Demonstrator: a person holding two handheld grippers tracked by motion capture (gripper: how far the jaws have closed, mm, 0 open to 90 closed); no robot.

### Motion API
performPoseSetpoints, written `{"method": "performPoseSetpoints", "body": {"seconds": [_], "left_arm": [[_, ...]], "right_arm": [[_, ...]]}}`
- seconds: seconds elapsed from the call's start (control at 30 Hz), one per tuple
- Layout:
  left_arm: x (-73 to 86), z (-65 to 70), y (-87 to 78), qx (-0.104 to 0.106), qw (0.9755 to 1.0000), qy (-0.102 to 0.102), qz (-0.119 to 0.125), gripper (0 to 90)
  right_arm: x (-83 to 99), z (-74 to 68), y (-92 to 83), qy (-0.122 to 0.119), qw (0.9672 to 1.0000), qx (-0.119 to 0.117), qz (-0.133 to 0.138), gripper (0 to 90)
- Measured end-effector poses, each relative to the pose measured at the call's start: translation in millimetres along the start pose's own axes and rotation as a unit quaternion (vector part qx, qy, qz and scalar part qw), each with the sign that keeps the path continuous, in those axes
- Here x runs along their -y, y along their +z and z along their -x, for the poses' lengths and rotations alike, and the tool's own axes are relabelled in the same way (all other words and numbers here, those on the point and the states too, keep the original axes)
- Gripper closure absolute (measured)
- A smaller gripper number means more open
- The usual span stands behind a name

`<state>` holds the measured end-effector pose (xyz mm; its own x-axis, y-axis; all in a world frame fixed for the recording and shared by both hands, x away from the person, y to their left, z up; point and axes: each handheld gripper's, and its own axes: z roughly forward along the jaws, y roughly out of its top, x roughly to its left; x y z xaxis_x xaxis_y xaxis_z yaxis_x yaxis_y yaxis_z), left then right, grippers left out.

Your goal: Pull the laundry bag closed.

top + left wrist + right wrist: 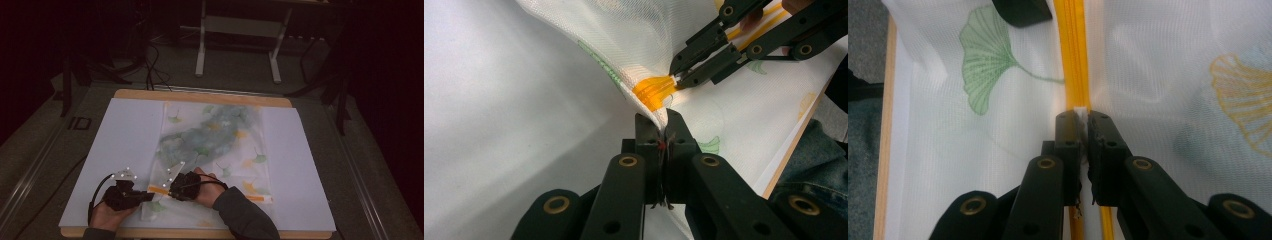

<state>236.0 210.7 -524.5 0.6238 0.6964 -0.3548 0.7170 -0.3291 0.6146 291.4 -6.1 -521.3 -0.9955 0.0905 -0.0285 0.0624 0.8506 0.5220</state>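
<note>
A white mesh bag [250,165] printed with green and yellow ginkgo leaves lies on the table, with a bluish-green garment [215,132] inside. An orange zipper [159,189] runs along its near edge. My left gripper [150,196] is shut on the mesh at the bag's near left corner [663,120], just past the zipper's end [654,92], and lifts the cloth a little. My right gripper [169,192] is shut on the small white zipper pull [1079,111] on the orange zipper [1073,50]. In the left gripper view the right gripper [676,75] pinches close above my own jaws.
A white sheet [125,135] covers the wooden table, whose edge [200,96] shows at the far side. Beyond it on the dark floor stand a grey metal frame [237,45] and cables [152,70]. A person's sleeve [245,215] comes in at the bottom.
</note>
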Motion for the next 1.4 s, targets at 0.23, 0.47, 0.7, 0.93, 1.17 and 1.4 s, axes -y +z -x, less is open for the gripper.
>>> {"method": "performPoseSetpoints", "body": {"seconds": [0.23,0.47,0.7,0.93,1.17,1.4], "left_arm": [[0.3,-0.4,-0.8,0.002,1.0,-0.002,0.002,88.0],[0.6,-0.7,-1.6,0.003,1.0,-0.002,0.003,88.0],[0.8,-0.8,-2.1,0.002,1.0,-0.003,0.004,88.0],[1.0,-0.9,-2.5,0.003,1.0,-0.001,0.004,88.0],[1.2,-0.9,-2.5,0.003,1.0,-0.002,0.005,88.0],[1.5,-0.8,-2.4,0.002,1.0,-0.001,0.005,88.0]], "right_arm": [[4.4,1.0,-3.3,0.004,1.0,0.001,-0.004,84.2],[10.2,1.7,-8.1,0.003,0.9999,0.003,-0.012,84.2],[14.1,2.1,-11.8,0.004,0.9998,0.005,-0.021,84.2],[19.3,1.8,-16.2,0.003,0.9995,0.008,-0.029,84.2],[23.5,2.3,-19.8,0.004,0.9993,0.009,-0.036,84.2],[27.3,2.8,-22.8,0.001,0.9991,0.01,-0.041,84.2]]}}
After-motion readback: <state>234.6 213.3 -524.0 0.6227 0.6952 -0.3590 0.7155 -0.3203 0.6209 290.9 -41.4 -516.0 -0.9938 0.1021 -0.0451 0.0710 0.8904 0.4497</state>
